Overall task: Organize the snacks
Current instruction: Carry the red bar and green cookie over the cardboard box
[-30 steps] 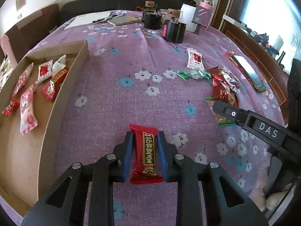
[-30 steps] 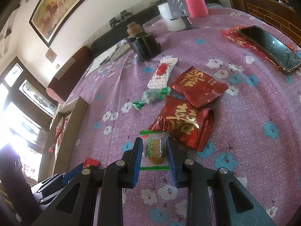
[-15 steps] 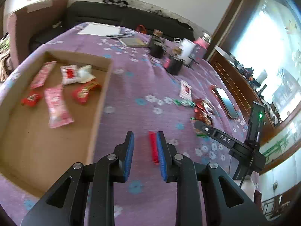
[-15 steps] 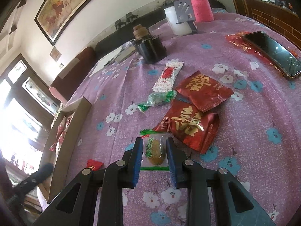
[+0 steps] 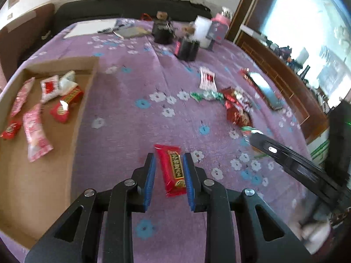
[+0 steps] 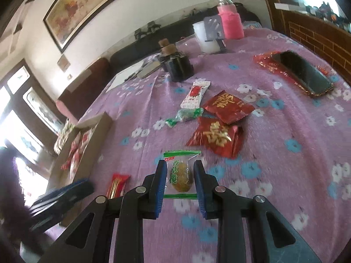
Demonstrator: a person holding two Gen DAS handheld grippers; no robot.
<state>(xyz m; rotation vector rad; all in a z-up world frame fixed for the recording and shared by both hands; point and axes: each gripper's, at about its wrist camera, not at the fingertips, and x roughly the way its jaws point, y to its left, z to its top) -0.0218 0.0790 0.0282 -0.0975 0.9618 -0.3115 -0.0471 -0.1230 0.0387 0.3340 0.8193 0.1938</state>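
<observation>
My left gripper (image 5: pixel 168 176) has its jaws around a red snack bar (image 5: pixel 172 169), which also shows in the right wrist view (image 6: pixel 117 185). The bar touches the right pad; a small gap shows on the left. My right gripper (image 6: pixel 178 180) is shut on a clear green-edged packet with a preserved olive (image 6: pixel 181 173). A cardboard box (image 5: pixel 85 100) with several red and pink snacks lies to the left. Loose snacks lie on the purple cloth: a white-red packet (image 6: pixel 194 94), a green candy (image 6: pixel 186 115), two red packets (image 6: pixel 216 137).
A phone (image 6: pixel 301 72) lies on a red wrapper at the right. Black jars (image 6: pixel 177 65), a white cup (image 6: pixel 207 36) and a pink bottle (image 6: pixel 230 20) stand at the back. Papers and pens (image 5: pixel 92 27) lie far left. The right gripper's body (image 5: pixel 294 164) shows in the left view.
The left wrist view swung up and left, then came back down over the red bar. The right gripper stayed on the olive packet and lifted slightly.
</observation>
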